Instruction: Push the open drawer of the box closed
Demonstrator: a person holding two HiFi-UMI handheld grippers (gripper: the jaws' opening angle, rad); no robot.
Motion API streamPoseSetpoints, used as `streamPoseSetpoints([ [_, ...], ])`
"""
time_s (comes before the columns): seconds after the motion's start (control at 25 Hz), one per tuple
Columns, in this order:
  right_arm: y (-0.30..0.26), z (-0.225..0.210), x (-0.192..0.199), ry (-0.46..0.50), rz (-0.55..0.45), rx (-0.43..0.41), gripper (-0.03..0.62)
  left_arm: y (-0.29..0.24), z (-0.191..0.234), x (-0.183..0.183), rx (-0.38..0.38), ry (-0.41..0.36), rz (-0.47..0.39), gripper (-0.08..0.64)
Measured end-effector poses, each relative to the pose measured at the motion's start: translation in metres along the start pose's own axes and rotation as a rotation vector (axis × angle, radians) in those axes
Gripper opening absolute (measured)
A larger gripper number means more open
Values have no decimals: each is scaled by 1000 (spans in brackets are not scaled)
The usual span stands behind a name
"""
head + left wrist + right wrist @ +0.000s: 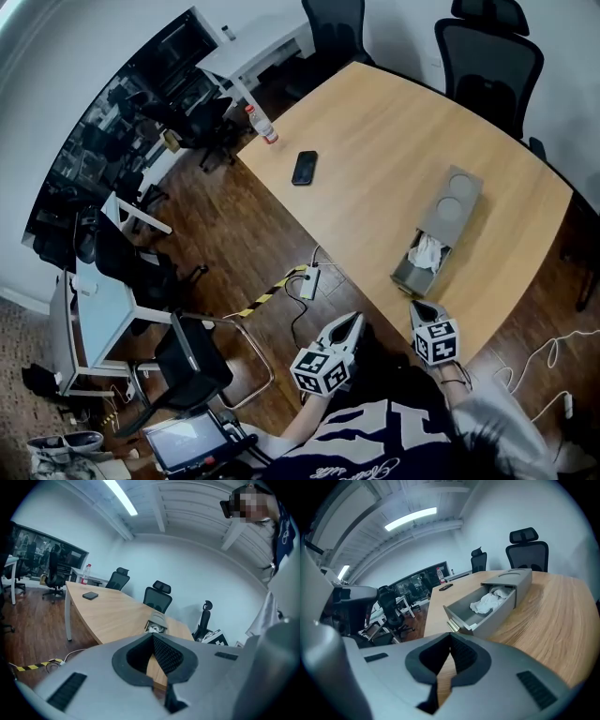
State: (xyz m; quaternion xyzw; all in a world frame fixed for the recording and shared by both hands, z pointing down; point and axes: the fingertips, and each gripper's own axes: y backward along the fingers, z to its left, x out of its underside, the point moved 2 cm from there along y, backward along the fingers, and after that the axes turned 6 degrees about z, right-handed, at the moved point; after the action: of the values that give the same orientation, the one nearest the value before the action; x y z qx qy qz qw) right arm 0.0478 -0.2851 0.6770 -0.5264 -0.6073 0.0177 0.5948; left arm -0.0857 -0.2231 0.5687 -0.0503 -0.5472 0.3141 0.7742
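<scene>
Nothing looks done on this one yet. The grey open-topped drawer (419,267) is pulled well out of the long flat grey box (457,202) with two round dents in its lid, and it isn't being touched by anything.

The box is sat on the pale wooden table (375,141), near the edge closest to the person, and the drawer's front end is pointed at that edge. A crumpled white cloth (429,251) is seen lying inside the drawer, and a small brass-coloured handle (453,625) is fitted on its front.

The right gripper (417,305) is held just short of the drawer front, roughly lined up with it. The left gripper (356,319) is held off beyond the table edge, over the floor. Both sets of jaws are pressed together at the tips and nothing is gripped in either.

So the whole push is left to do, by the look of it. The closed tips would probably need to be set against the drawer front and driven straight along the box.
</scene>
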Motion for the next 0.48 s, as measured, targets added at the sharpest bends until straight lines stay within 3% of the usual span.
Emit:
streamPoseSetpoints([
  [0.2, -12, -10, -1, -33, 23, 23, -3, -32, 11, -16, 50, 1, 19, -2],
  [0.48, -19, -49, -26, -299, -74, 99, -3, -81, 40, -53, 136, -39, 60, -2],
])
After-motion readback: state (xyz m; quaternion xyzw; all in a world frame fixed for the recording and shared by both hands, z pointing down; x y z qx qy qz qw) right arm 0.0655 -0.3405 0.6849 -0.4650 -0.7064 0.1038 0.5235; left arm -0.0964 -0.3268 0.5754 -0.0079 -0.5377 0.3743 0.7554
